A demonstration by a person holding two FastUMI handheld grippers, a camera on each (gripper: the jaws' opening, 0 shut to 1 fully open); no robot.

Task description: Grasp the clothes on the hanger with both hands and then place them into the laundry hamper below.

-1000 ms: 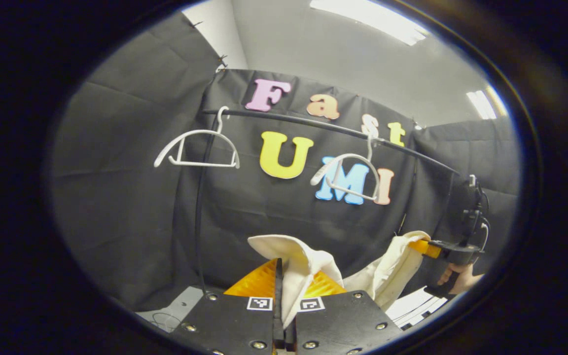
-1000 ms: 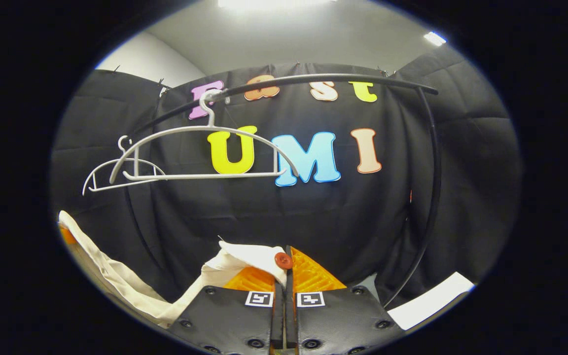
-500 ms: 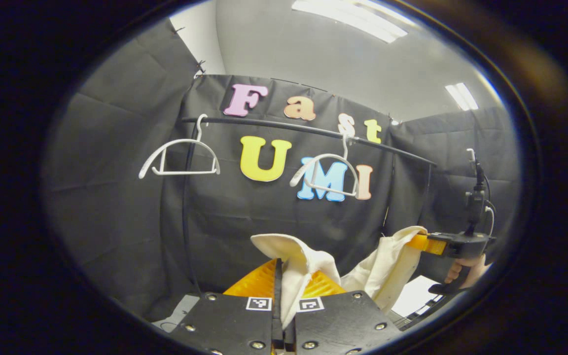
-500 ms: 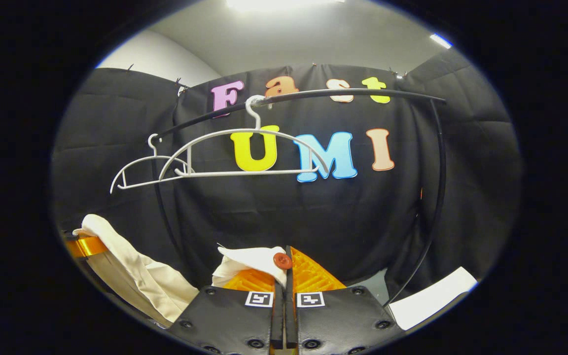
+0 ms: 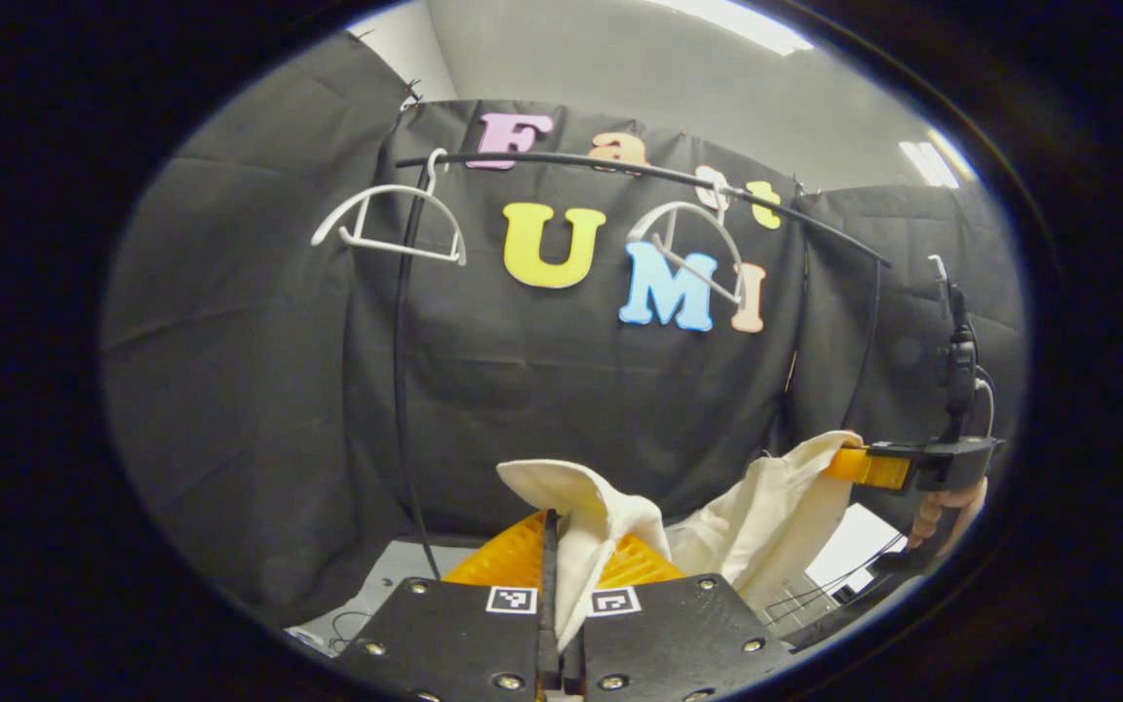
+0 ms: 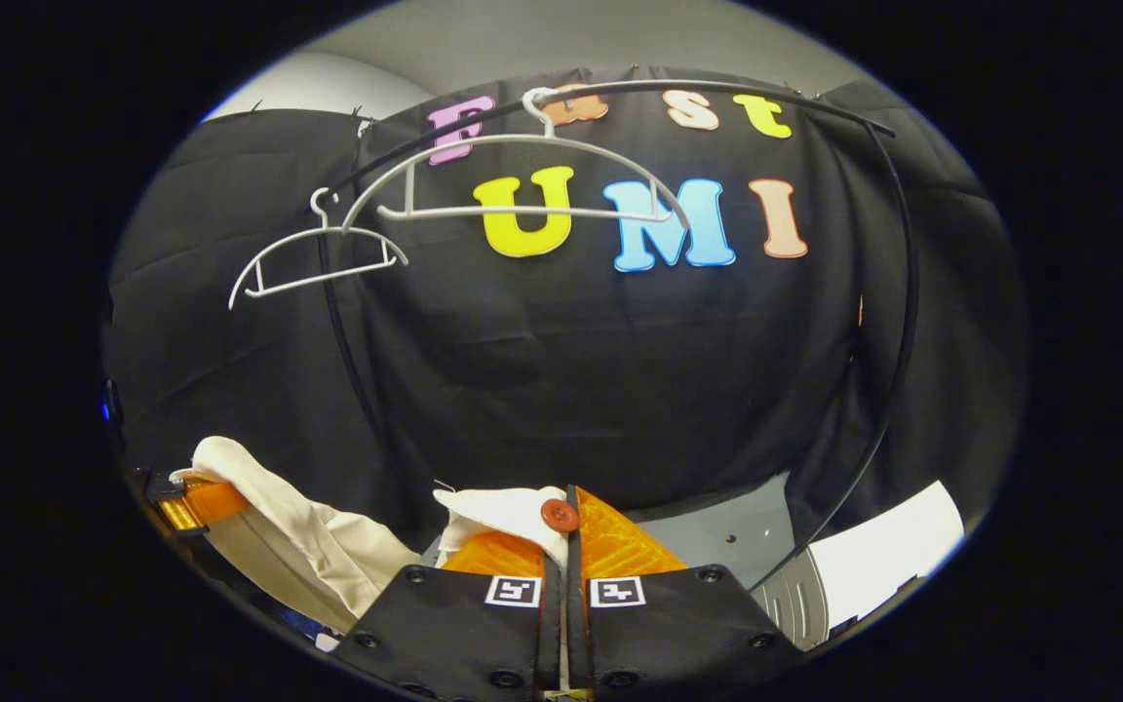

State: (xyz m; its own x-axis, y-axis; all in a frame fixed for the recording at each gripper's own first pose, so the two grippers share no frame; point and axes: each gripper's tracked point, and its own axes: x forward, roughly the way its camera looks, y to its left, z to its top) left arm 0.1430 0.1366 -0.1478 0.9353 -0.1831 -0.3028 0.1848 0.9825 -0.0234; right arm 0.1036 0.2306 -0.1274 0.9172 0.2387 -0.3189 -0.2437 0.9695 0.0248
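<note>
A cream garment (image 5: 600, 512) hangs between my two grippers, off the hangers. My left gripper (image 5: 554, 546) is shut on one fold of it, which sticks up between the fingers. In the right gripper view my right gripper (image 6: 566, 526) is shut on another fold of the garment (image 6: 498, 509), beside a red button (image 6: 555, 515). In the left gripper view the right gripper (image 5: 878, 468) shows at the right, held by a hand (image 5: 942, 512), with cloth draped from it. The left gripper (image 6: 196, 499) shows at the lower left of the right gripper view, with cloth (image 6: 298, 546) hanging from it.
Two bare white hangers (image 5: 388, 224) (image 5: 688, 244) hang on a black curved rail (image 5: 639, 175); they also show as hangers (image 6: 513, 175) (image 6: 313, 258) in the right gripper view. A rail post (image 6: 898, 322) curves down at the right. Grey floor (image 6: 727, 531) and a white sheet (image 6: 888, 561) lie below.
Both views have tipped down: hangers and rail sit higher in frame and more floor shows. Both grippers keep their hold on the garment, and the far ends of cloth stay draped.
</note>
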